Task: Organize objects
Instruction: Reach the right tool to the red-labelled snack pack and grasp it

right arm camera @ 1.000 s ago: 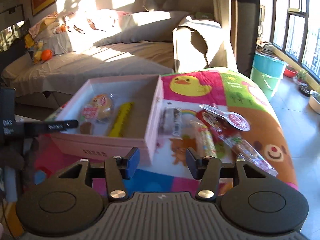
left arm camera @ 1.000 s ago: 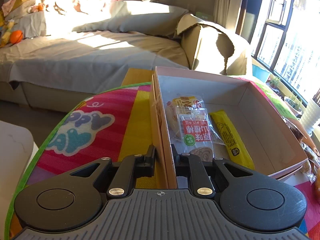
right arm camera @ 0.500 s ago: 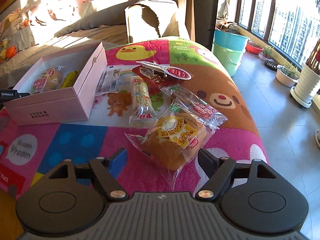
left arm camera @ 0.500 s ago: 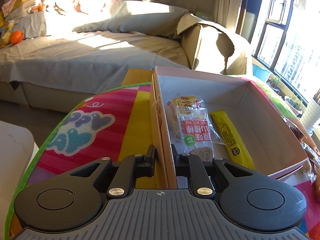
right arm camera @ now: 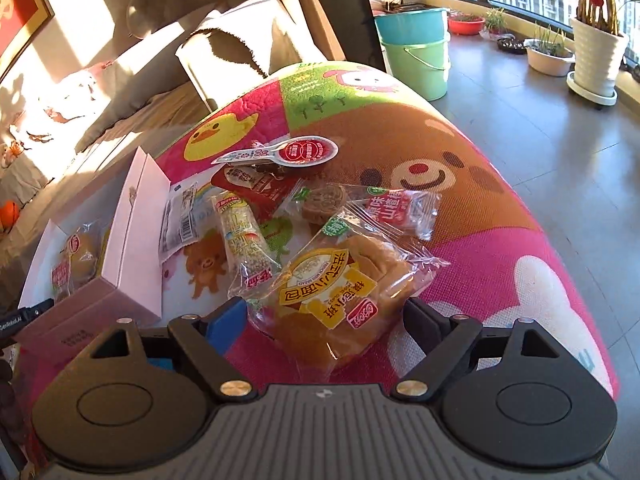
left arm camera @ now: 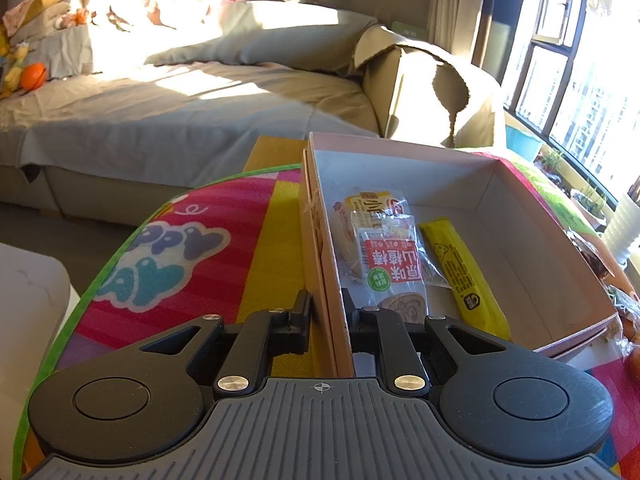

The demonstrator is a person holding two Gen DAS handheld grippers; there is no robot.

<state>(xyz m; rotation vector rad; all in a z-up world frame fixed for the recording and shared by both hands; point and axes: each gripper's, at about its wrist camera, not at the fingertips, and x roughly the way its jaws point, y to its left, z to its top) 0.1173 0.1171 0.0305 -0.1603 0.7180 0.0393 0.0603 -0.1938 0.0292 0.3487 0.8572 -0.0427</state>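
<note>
The left tongs (left arm camera: 326, 320) are clamped on the near wall of the pink box (left arm camera: 532, 240), one finger outside the wall and one inside. The box sits on the counter (left arm camera: 256, 240), which is covered by a bright cartoon mat. Inside the box, against the left wall, lie a red-labelled snack pack (left arm camera: 394, 270) over a small bread pack (left arm camera: 362, 208), with a yellow bar (left arm camera: 464, 276) just beside them.

The right tongs (right arm camera: 326, 320) stand wide apart, a finger on either side of a wrapped bun (right arm camera: 336, 300) that lies on the mat; whether the fingers touch its wrapper cannot be told. Beyond the bun lie a rice roll (right arm camera: 242, 236), a red hawthorn pack (right arm camera: 396, 210), a round biscuit (right arm camera: 324, 202), a flat white packet (right arm camera: 180, 220) and a spoon-shaped pack (right arm camera: 280, 154). The box is to the left of this pile, with the white packet just beside its wall.
</note>
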